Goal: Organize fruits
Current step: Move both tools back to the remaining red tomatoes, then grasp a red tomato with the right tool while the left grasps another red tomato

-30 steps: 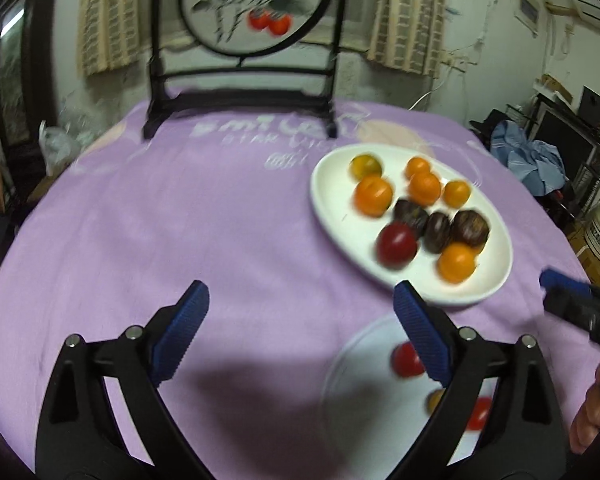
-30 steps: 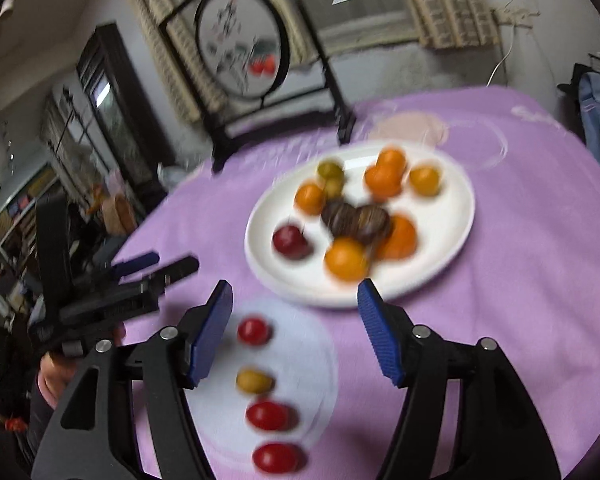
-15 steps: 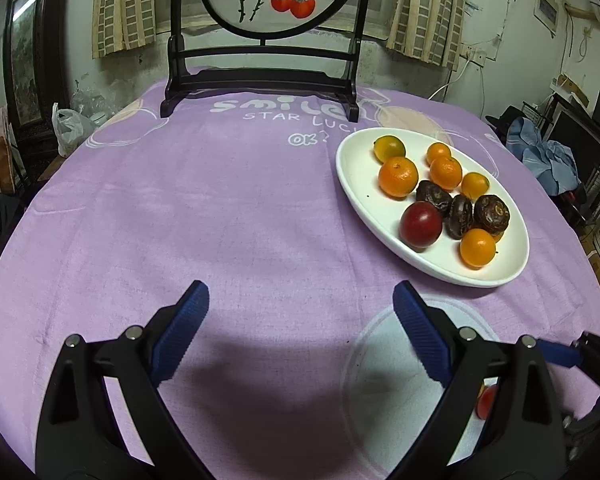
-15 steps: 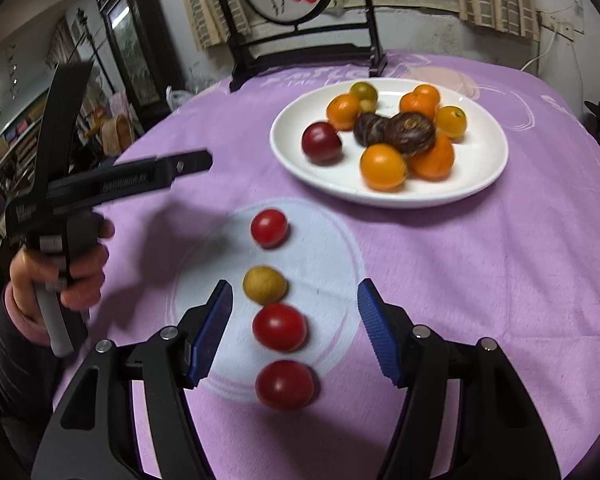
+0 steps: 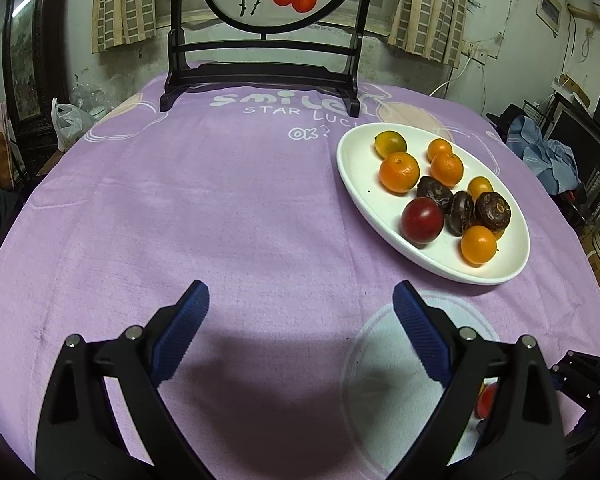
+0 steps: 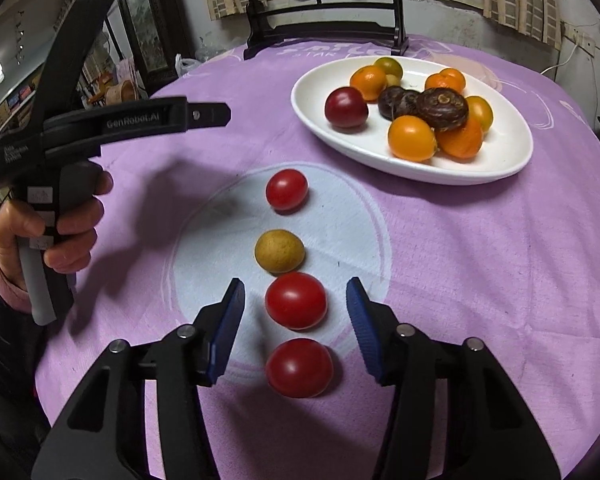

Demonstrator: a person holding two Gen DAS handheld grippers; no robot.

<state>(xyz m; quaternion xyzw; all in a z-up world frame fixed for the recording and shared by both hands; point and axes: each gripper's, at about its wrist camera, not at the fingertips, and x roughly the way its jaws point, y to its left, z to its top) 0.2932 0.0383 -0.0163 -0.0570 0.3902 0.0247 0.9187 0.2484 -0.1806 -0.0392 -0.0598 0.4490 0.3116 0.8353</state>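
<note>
Fingers [image 6: 236,316] of the right gripper [image 6: 296,316] stand open astride a red tomato [image 6: 295,300] in the near row, the left gripper [image 5: 300,328] open and idle; next, probably closing on it gently.

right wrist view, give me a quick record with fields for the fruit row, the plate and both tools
fruit row: three red tomatoes and one yellow-green fruit, in a line on the pale circle of the cloth
plate: white oval, holding orange, dark brown and dark red fruit
right tool: open, straddling the row's third fruit, not touching
left tool: open, empty, over bare cloth
</note>
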